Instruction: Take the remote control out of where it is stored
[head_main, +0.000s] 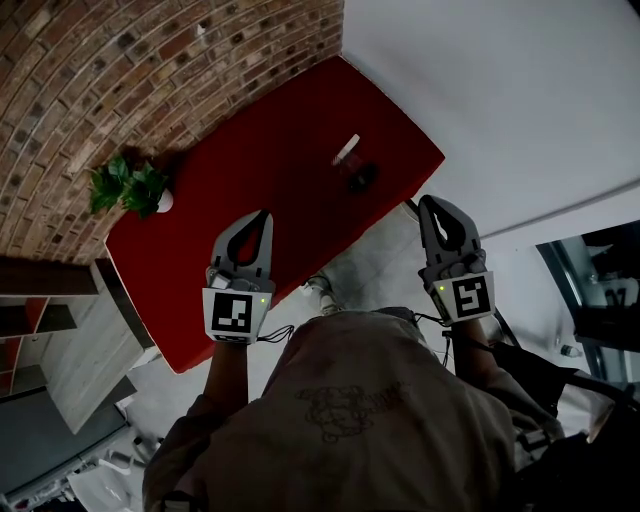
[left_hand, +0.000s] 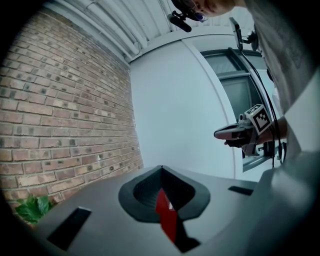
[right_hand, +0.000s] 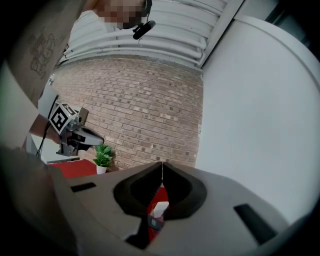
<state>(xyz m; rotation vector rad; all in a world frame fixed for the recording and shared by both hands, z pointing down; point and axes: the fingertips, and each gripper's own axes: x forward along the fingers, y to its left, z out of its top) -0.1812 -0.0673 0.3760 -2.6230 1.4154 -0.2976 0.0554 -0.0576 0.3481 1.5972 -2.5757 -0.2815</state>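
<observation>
Left tongs (head_main: 264, 216) and right tongs (head_main: 427, 203) both closed, empty, facing red desk (head_main: 250, 170); open one before reaching dark object (head_main: 360, 178)

Red table (head_main: 250, 170): one pale item (head_main: 346, 150) and one dark item (head_main: 361, 178), both too small to identify in the head view and seen only as slivers through the jaw opening in the right gripper view. Table's near part: covered by the left gripper (head_main: 263, 216). Potted plant (left_hand: 31, 208): cut off by the left gripper view's dark rim.
</observation>
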